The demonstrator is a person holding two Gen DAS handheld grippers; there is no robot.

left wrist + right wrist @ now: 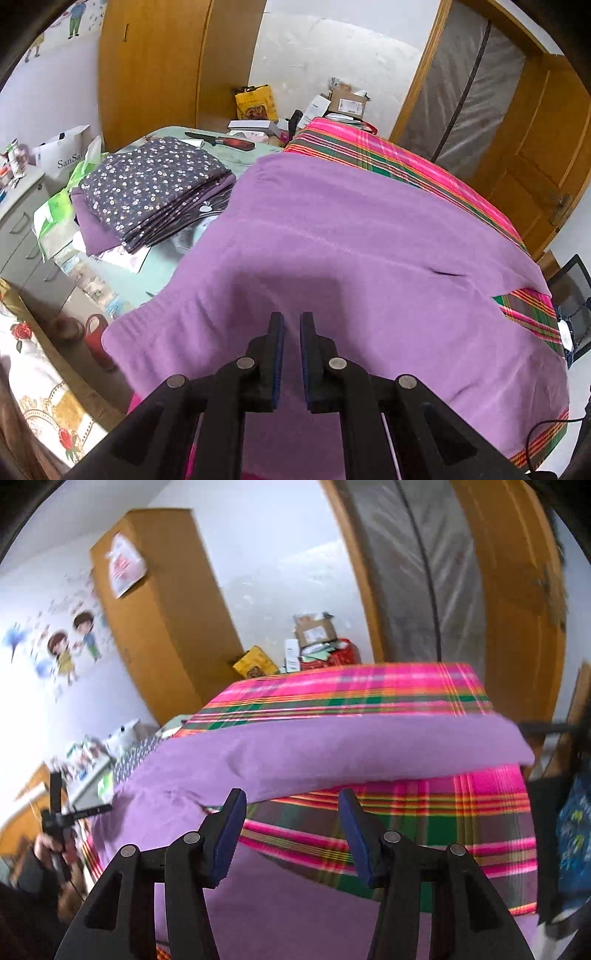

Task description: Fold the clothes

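Two grippers in view, one per hand. Your left gripper (pixel 291 321) has its jaws nearly together, just a narrow slit between the blue pads (pixel 279 354), nothing pinched in there; it hangs above the purple garment (pixel 332 240), pointing down at it, not touching that I can see. Your right gripper (pixel 291 805) stands wide apart, jaws empty, blue pads (pixel 231 830) clear of the cloth; its view is motion-blurred.

Purple garment lies spread over the plaid cloth (pixel 388 155), pink/green/orange stripes, which covers the surface underneath. In the right wrist view the garment has a folded band (pixel 369 749) running across, with plaid showing both behind it and in front of it, and more purple at the bottom edge near the gripper. Small dark slit in the fabric shows in the left wrist view, right of centre.

Left of the garment: stack of folded floral fabric (pixel 155 184), dark with white flowers, sitting on another purple piece. Behind the stack, a knife (pixel 221 140) with a red handle on pale green cloth. Yellow box (pixel 255 103) and cardboard box (pixel 347 99) at the far end by the wall. Wooden wardrobe (pixel 147 66) behind. Your left hand (pixel 55 845) is visible at the lower left of the right wrist view, gripping its tool.
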